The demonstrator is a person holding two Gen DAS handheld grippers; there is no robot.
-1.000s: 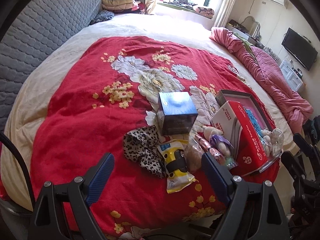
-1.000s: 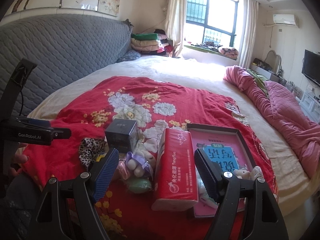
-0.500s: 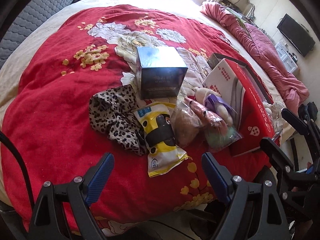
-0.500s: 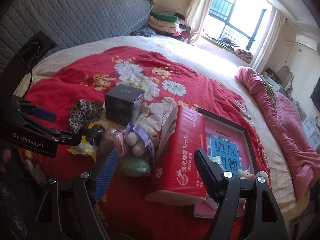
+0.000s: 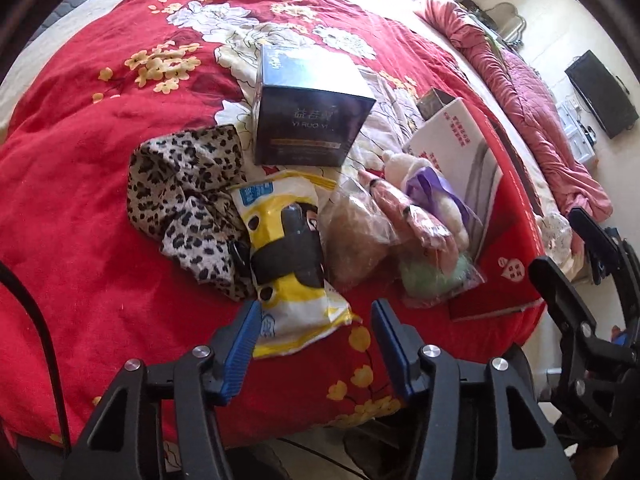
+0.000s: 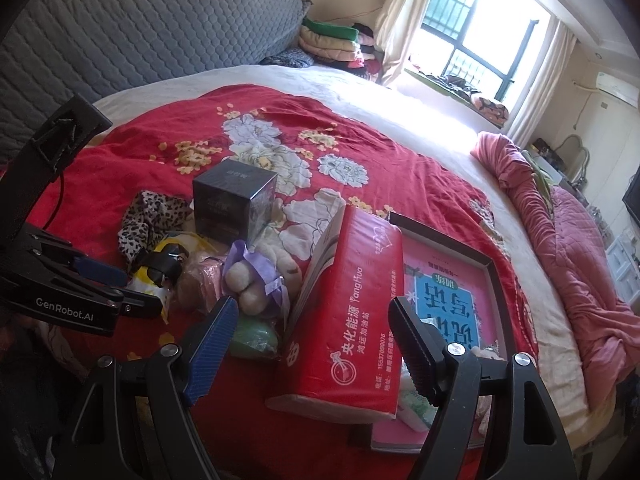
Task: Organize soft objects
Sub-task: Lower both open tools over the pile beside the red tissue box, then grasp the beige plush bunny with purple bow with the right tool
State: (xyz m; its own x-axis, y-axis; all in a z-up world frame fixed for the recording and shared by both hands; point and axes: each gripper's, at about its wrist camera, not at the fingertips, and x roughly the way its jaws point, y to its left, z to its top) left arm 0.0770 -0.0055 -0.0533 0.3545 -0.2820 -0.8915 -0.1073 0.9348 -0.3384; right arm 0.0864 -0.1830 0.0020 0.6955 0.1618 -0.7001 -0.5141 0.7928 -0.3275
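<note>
A heap of soft things lies on the red flowered quilt [image 5: 80, 184]: a leopard-print cloth [image 5: 188, 196], a yellow packet [image 5: 288, 248], a brown lump in a clear bag [image 5: 356, 236], a cream plush toy with purple ribbon [image 5: 424, 192] and a green piece in a bag [image 5: 432, 276]. My left gripper [image 5: 316, 344] is closing, with the packet's near end between its blue pads; the right pad stands clear of it. My right gripper [image 6: 312, 344] is open, low over the quilt, a red tissue pack [image 6: 348, 312] showing between its fingers.
A dark cube box [image 5: 312, 112] stands behind the heap. A black-rimmed tray [image 6: 490, 264] with a pink book lies to the right, the tissue pack leaning on it. A pink quilt [image 6: 568, 248] runs along the bed's right edge, a grey headboard [image 6: 140, 28] on the left.
Both grippers have sunk toward the heap and tipped further down. The left jaws have narrowed around the yellow packet's near end. The right gripper has rolled and stays wide.
</note>
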